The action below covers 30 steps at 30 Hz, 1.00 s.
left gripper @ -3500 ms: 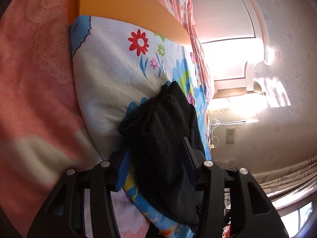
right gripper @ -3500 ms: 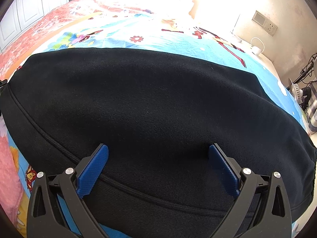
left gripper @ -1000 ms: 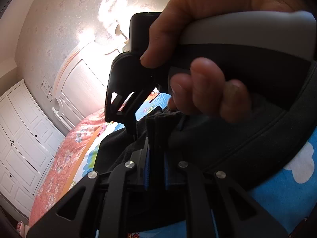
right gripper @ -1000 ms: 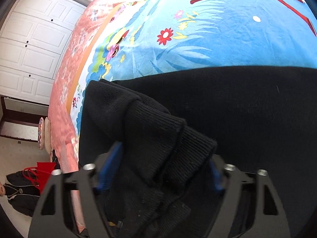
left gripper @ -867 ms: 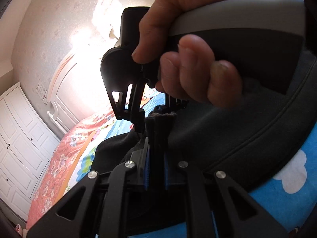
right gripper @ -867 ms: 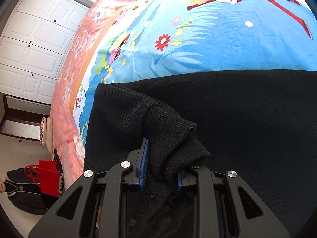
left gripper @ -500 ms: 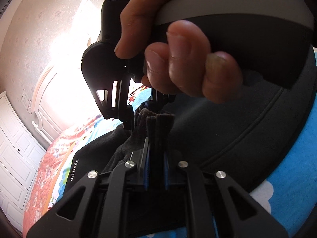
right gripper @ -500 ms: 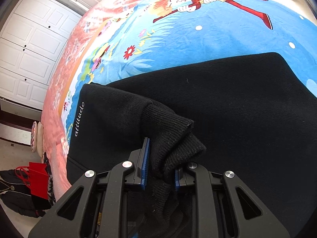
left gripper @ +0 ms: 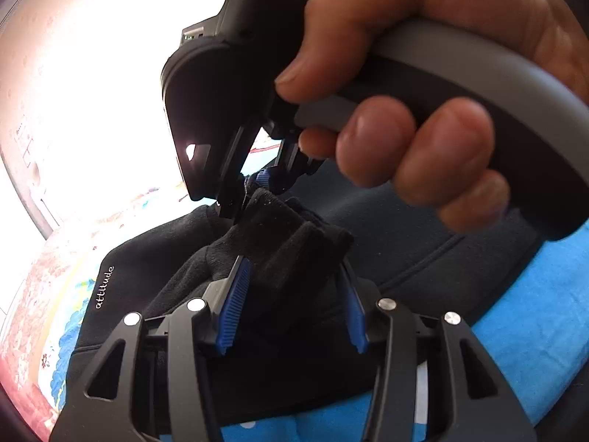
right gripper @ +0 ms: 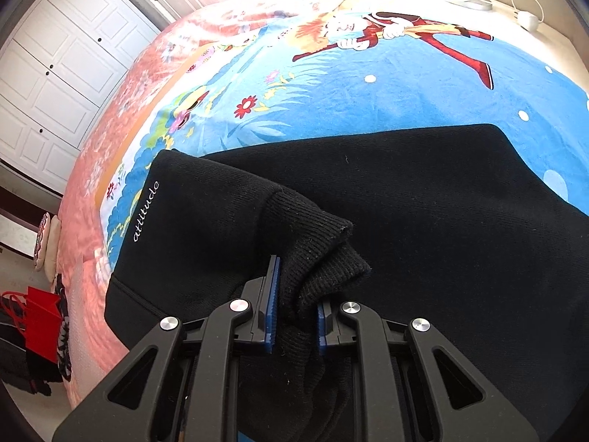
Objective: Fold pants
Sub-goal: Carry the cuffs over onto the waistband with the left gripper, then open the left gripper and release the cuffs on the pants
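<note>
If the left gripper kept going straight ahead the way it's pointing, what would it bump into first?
Probably the ribbed cuff of the black pants, already bunched between the left gripper's open fingers. Just beyond sits the right gripper, clamped on the same cuff, though depth is hard to judge here.

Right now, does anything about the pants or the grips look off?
Mostly fine. The pants lie flat on the bed sheet. One oddity: the left gripper has its blue pads spread around the ribbed cuff rather than pinching it, while the right gripper clamps the same bunched cuff.
</note>
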Each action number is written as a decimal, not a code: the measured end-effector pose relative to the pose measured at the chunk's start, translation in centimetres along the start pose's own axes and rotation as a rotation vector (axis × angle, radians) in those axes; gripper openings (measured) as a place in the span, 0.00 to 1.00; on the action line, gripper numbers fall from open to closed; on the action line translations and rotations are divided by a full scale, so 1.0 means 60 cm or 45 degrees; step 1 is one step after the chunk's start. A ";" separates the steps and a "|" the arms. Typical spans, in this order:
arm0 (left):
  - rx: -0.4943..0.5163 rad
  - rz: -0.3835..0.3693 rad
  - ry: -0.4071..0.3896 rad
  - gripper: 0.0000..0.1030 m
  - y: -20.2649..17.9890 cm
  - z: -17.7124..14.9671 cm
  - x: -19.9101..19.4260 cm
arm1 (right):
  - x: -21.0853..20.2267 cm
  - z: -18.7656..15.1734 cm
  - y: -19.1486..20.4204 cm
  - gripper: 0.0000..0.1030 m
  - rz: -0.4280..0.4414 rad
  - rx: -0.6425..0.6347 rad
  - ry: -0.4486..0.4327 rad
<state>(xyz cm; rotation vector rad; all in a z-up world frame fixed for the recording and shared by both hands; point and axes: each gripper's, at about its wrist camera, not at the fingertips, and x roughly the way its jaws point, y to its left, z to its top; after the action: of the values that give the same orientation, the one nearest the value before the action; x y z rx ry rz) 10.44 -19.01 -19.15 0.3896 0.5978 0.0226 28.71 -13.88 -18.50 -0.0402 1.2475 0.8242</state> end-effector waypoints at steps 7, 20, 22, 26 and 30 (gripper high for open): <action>0.132 0.129 -0.032 0.11 -0.017 0.013 0.004 | -0.024 -0.005 -0.012 0.13 0.019 0.022 -0.008; 0.161 -0.021 -0.078 0.11 -0.038 0.018 0.015 | -0.076 -0.053 -0.084 0.13 -0.096 0.104 -0.103; 0.109 -0.065 -0.063 0.14 -0.024 0.020 0.028 | -0.072 -0.060 -0.083 0.13 -0.135 0.083 -0.115; -0.006 -0.215 -0.040 0.36 0.022 0.015 0.029 | -0.053 -0.076 -0.079 0.29 -0.304 0.017 -0.151; -0.301 -0.405 -0.031 0.50 0.141 0.004 -0.017 | -0.061 -0.087 -0.089 0.61 -0.414 0.028 -0.212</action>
<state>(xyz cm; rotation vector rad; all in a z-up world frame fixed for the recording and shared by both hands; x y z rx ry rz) 10.48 -11.37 -15.35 0.0626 0.6199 -0.2140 27.21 -22.03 -19.43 -0.1503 1.0576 0.5208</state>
